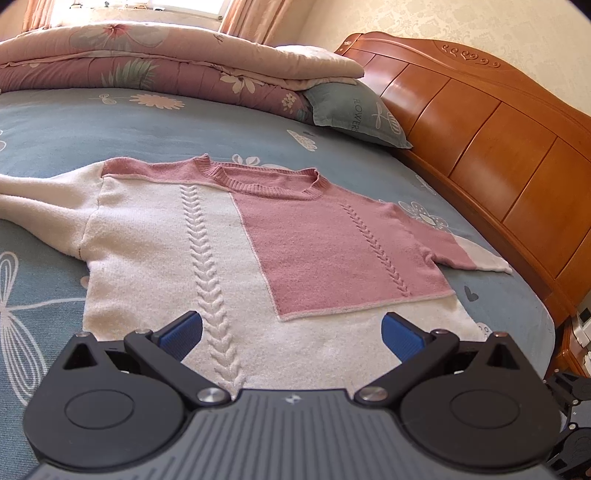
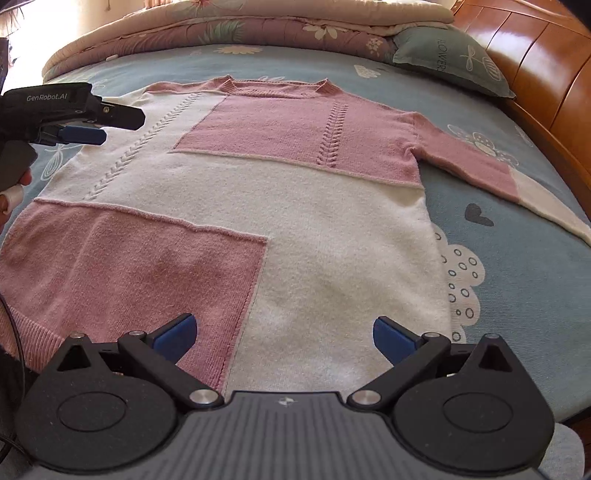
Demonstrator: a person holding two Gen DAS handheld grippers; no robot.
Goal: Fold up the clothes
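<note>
Sweater (image 2: pixel 295 206), pink and cream patchwork knit, lies spread flat and face up on the bed (image 2: pixel 517 280), neckline toward the far quilt (image 2: pixel 258 26), hem toward the cameras. No fold shows anywhere in it: body fully open, both sleeves out to the sides. The right-hand sleeve (image 2: pixel 498 173) runs out toward the wooden headboard (image 1: pixel 480 147); the other sleeve (image 1: pixel 40 199) trails off the left edge of the left wrist view.

Left gripper (image 1: pixel 291 332): fingers wide apart, nothing between them, hovering over the cream lower body near the cable stitch. It also shows side-on in the right wrist view, off the sweater's left shoulder. Right gripper (image 2: pixel 284 334): fingers wide apart, holding nothing, above the hem area where the pink panel meets cream.

Progress judgement: as the garment lies, every fold is outstanding, sleeves in, sides in, then bottom up. Nothing in view is folded; only 1 garment is visible, no stack of finished clothes. A pillow (image 2: pixel 454 59) sits by the headboard, clear of the sweater.
</note>
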